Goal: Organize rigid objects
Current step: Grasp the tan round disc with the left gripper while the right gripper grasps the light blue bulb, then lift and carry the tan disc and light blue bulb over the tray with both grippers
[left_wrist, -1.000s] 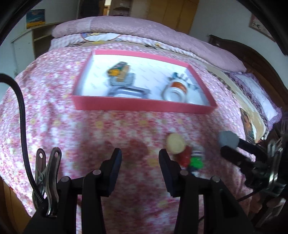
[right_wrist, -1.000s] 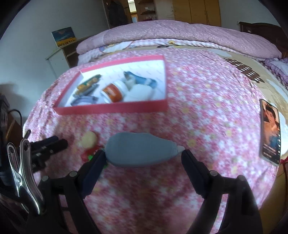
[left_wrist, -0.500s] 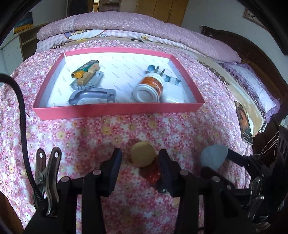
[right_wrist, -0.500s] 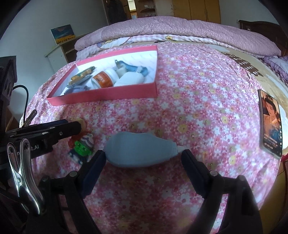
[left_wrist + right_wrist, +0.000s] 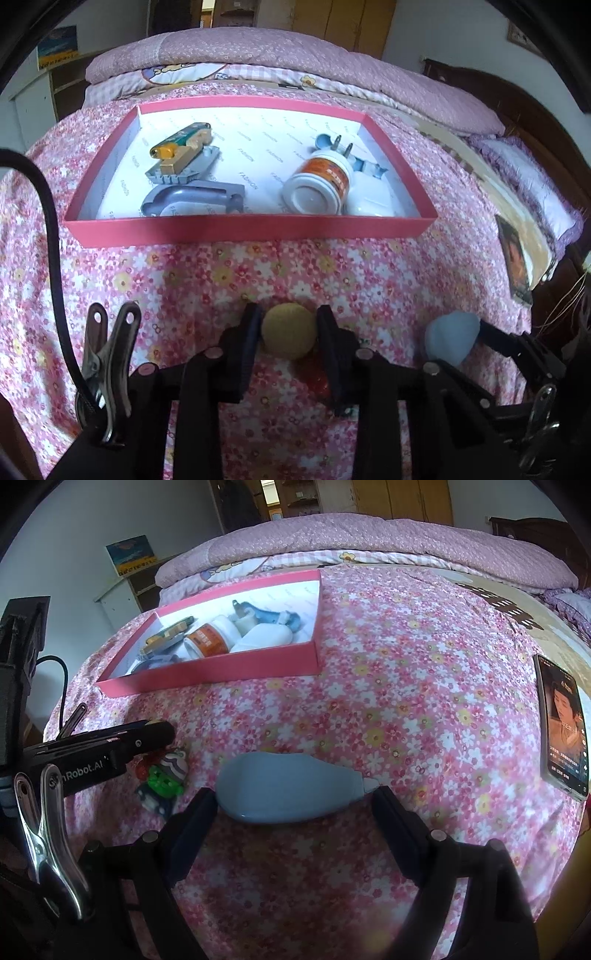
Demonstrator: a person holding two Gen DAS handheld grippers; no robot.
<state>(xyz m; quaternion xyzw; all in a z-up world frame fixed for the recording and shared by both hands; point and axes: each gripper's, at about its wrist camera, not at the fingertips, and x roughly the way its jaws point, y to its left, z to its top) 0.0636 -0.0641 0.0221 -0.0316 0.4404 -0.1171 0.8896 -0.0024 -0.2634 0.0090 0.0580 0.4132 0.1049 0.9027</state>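
A small toy figure with a tan round head [image 5: 289, 331], red middle and green part [image 5: 162, 780] lies on the flowered bedspread. My left gripper [image 5: 289, 334] is down over it, with the fingers touching both sides of the head. My right gripper [image 5: 293, 799] is shut on a pale blue bulb-shaped object [image 5: 284, 786] and holds it just above the bed, to the right of the toy. The bulb also shows in the left wrist view [image 5: 448, 341]. A pink box [image 5: 251, 229] lies farther back.
The box holds an orange-labelled bottle [image 5: 319, 182], a grey tray [image 5: 192, 195], a green and tan item [image 5: 183, 146], a white object [image 5: 371, 195] and a blue piece [image 5: 273, 618]. A phone [image 5: 563, 727] lies at the bed's right edge. A folded quilt [image 5: 295, 62] lies behind the box.
My left gripper moved right and forward over the toy, and its fingers closed in around the tan head. My right gripper kept hold of the blue bulb and shifted slightly.
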